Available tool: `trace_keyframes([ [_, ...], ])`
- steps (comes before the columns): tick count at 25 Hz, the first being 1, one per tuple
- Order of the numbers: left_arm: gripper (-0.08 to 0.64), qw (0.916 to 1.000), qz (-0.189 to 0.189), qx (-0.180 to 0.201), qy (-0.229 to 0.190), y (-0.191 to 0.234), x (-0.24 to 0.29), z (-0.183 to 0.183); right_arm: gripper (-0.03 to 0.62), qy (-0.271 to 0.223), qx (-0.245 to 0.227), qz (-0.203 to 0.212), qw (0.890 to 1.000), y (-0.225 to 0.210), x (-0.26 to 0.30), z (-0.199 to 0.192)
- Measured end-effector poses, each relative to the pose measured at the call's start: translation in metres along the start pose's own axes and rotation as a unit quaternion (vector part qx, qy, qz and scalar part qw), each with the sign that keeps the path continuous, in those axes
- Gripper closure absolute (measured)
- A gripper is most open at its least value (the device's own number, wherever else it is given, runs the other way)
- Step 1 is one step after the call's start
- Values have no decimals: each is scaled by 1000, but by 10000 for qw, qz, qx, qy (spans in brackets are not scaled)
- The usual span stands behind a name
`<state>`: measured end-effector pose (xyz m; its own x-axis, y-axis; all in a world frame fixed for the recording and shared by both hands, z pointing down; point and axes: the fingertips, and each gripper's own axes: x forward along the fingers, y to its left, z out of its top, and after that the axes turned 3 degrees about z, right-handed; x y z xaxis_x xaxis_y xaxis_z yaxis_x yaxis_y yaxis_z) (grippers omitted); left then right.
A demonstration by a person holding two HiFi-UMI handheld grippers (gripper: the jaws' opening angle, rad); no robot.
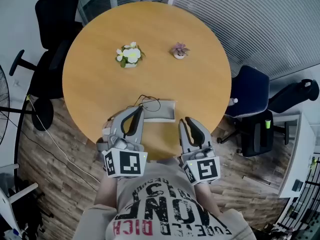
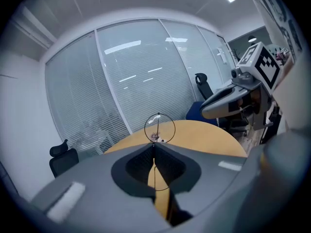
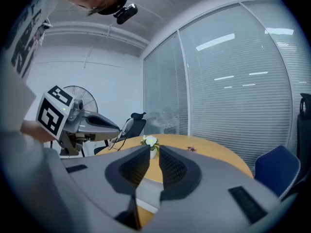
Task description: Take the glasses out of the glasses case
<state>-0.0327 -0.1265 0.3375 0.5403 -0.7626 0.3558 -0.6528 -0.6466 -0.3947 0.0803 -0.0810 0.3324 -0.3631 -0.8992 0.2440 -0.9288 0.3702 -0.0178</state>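
Closest in is the person's printed shirt [image 1: 165, 219], and just beyond it both grippers sit at the near rim of the round table [image 1: 100, 79]. Look at the left gripper [image 1: 138, 110]: its jaws are pressed together on the thin wire glasses [image 1: 148, 103], and in the left gripper view one round rim pokes up past the tips. Those glasses sit just left of the glasses case [image 1: 162, 113], touching it or barely clear, I can't call which. At the case's right end is the right gripper [image 1: 186, 120], jaws partly closed with a pale slab wedged between the pads, which I read as the case's edge. So this looks like the pull-out itself. The next move, I'd say, is to hold the case steady and draw the frame up and leftward away from it. Go gently, since that wire could bend or snag.
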Motion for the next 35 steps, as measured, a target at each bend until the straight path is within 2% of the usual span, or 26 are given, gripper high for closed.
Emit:
trace_keyframes([
  [7,543,9956,468,-565,-583,24,-21,16,524,-279,38,-60,9996,7,-7,16],
  [13,543,9870,864,-878,-1034,37,-45,35,525,-481,73,-63,9988,12,-23,27],
  [19,541,9782,1204,-1220,-1175,35,-69,46,525,-586,2,39,9983,13,-44,35],
  [27,541,9556,1660,-2004,-1386,6,-115,58,525,-731,-66,200,9971,4,-100,42],
  [32,541,9436,2017,-1975,-1732,-13,-147,68,526,-785,-49,311,9964,0,-131,36],
  [35,541,9388,2155,-1999,-1797,-21,-161,69,526,-862,-22,354,9956,0,-144,34],
])
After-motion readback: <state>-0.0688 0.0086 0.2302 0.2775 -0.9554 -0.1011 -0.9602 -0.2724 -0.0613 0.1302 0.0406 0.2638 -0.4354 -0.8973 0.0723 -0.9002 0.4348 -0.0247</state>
